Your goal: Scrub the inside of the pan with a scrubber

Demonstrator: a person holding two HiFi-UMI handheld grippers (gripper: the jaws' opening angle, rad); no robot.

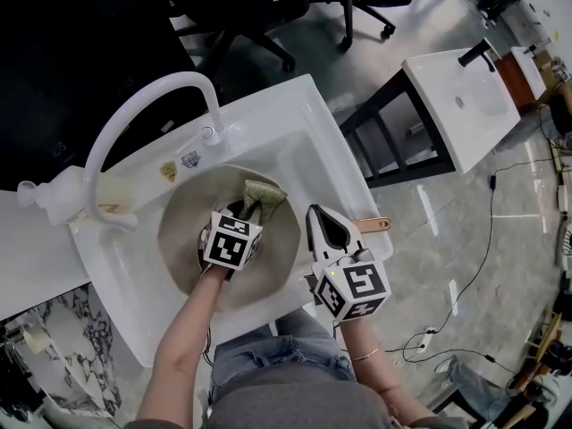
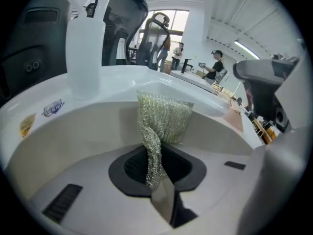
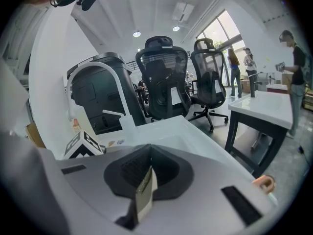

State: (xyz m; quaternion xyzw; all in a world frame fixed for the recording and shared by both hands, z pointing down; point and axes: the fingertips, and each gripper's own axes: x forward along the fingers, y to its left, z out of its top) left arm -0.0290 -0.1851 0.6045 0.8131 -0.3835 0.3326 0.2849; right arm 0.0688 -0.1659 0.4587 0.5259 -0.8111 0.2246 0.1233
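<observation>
A round beige pan [image 1: 183, 226] lies in the white sink [image 1: 295, 128]; its wall [image 2: 88, 126] fills the left gripper view. My left gripper [image 1: 241, 213] is low inside the pan, shut on a green-silver mesh scrubber [image 1: 261, 195] whose free end [image 2: 164, 116] stands up ahead of the jaws [image 2: 155, 180]. My right gripper [image 1: 315, 214] is at the pan's right rim beside the copper-tipped handle [image 1: 375, 224]. Its jaws are together [image 3: 145, 180] with a thin beige edge between them. The handle tip [image 3: 264, 182] shows low on the right.
A white curved faucet [image 1: 152, 92] arches over the sink's far left. A second white basin on a black stand [image 1: 460, 96] is at the right, with cables on the floor. Black office chairs [image 3: 164, 82] and standing people are beyond the sink.
</observation>
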